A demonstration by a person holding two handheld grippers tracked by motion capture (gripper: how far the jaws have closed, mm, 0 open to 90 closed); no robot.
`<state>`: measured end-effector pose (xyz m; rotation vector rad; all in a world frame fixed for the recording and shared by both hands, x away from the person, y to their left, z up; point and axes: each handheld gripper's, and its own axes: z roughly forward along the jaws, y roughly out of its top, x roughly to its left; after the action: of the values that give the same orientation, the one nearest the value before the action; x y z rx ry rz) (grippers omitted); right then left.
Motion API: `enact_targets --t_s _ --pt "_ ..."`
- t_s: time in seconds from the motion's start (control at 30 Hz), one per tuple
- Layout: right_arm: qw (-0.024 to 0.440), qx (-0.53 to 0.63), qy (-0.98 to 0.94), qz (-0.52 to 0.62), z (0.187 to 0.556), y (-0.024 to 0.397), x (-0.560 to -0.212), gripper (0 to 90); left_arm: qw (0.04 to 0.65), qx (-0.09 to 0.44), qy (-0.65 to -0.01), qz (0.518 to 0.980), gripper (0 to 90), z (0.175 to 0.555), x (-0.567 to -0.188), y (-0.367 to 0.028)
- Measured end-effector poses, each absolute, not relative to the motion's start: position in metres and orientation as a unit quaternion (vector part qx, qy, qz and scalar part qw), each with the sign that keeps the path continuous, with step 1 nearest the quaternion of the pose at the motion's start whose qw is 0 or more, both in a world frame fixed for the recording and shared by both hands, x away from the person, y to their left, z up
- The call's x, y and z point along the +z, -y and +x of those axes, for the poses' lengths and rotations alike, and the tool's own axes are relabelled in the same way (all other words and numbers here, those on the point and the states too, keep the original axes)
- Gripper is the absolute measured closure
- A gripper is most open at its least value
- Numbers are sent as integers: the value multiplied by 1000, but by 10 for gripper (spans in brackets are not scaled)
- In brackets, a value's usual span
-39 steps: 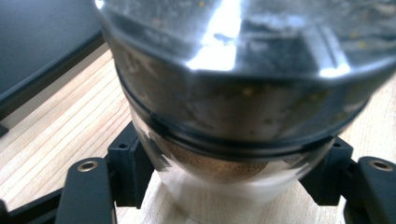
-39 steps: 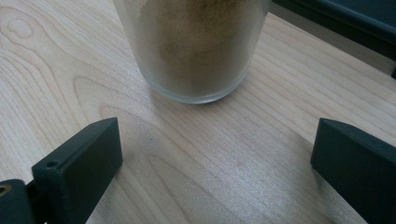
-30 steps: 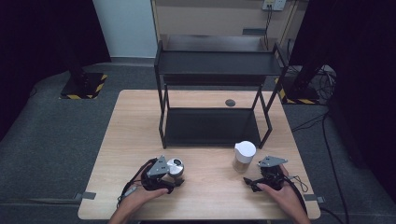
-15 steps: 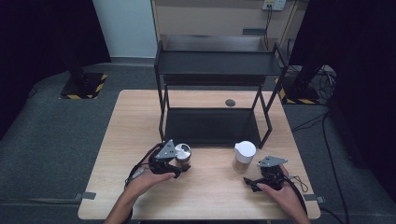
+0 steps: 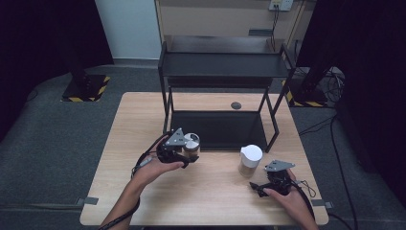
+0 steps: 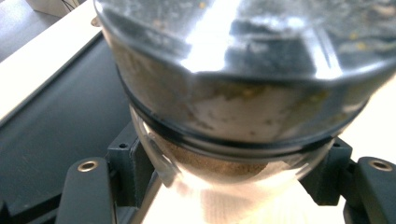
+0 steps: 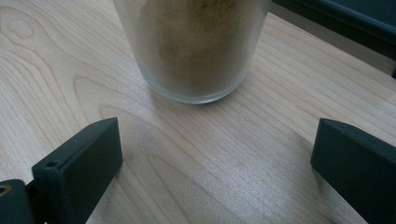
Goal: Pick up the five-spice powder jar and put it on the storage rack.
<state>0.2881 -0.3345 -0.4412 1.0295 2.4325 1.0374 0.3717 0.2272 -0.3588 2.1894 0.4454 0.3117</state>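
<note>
My left gripper [image 5: 187, 154] is shut on a glass jar with a silver lid [image 5: 191, 145], carried above the table by the front edge of the black shelf rack [image 5: 220, 72]. In the left gripper view the silver-lidded jar [image 6: 233, 93] sits very close, brown powder in its base, with the jaws pressed on both sides. A second glass jar with a white lid [image 5: 250, 160] stands on the table [image 5: 206, 196] at the right. My right gripper [image 5: 256, 188] rests open on the wood just in front of it. The white-lidded jar's base [image 7: 191, 51] stands beyond the spread jaws, apart from them.
The black two-level rack stands at the middle back of the table, its lower tray [image 5: 220, 129] dark and bare. A small dark round disc [image 5: 235, 105] lies on the table behind the tray. Cables trail from both grippers. Grey floor surrounds the table.
My left gripper has carried the silver-lidded jar up and to the right, toward the rack's front. The right gripper and the white-lidded jar have not moved.
</note>
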Motion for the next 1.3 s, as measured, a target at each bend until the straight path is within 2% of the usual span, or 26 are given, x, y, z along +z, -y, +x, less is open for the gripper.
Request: enact_targets --t_s 0.63,1.3 --pt "151 361 -847 359 288 335 -441 26 428 129 -178 877 298 417 -323 -218" --pt "150 362 -847 359 288 335 -441 26 446 151 -184 863 298 428 -273 -226"
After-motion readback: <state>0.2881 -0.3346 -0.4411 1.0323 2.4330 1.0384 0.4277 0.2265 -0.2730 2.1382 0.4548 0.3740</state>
